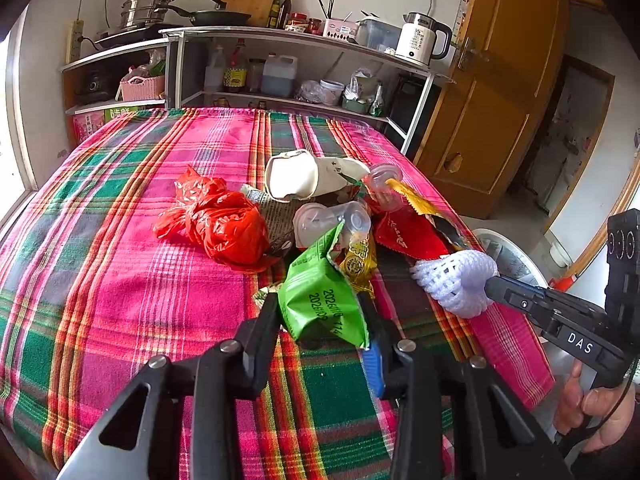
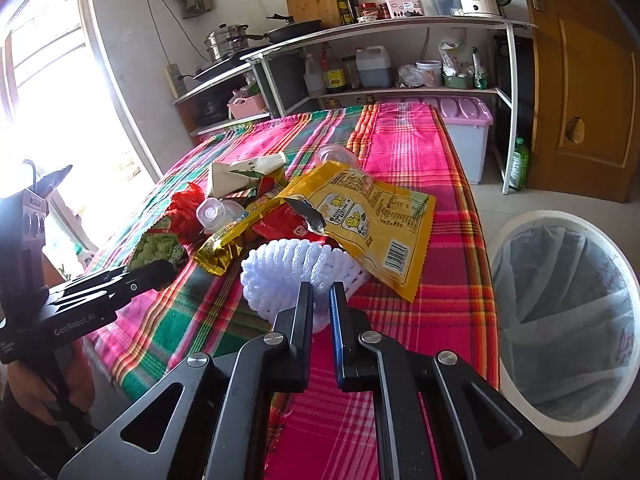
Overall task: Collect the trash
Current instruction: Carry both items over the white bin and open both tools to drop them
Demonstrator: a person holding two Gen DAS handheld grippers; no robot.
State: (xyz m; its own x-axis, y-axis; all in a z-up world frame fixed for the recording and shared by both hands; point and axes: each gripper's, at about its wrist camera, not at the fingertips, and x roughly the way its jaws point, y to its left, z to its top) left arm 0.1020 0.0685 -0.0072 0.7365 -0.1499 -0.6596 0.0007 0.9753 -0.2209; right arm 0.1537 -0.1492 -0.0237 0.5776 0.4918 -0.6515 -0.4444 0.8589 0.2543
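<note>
A trash pile lies on the plaid tablecloth (image 1: 120,280). My left gripper (image 1: 320,312) is shut on a green snack wrapper (image 1: 320,292), which also shows in the right wrist view (image 2: 156,246). My right gripper (image 2: 320,296) is shut on a white foam net (image 2: 288,272), also seen in the left wrist view (image 1: 456,280). In the pile are a red plastic bag (image 1: 224,220), a crushed white paper cup (image 1: 304,176), clear plastic cups (image 1: 328,220), a red wrapper (image 1: 404,232), a gold wrapper (image 2: 228,244) and a yellow snack bag (image 2: 376,220).
A white bin with a clear liner (image 2: 568,320) stands on the floor right of the table. Shelves with pots, bottles and a kettle (image 1: 420,38) line the back wall. A wooden door (image 1: 500,80) is at the right. A pink-lidded storage box (image 2: 468,132) sits beyond the table.
</note>
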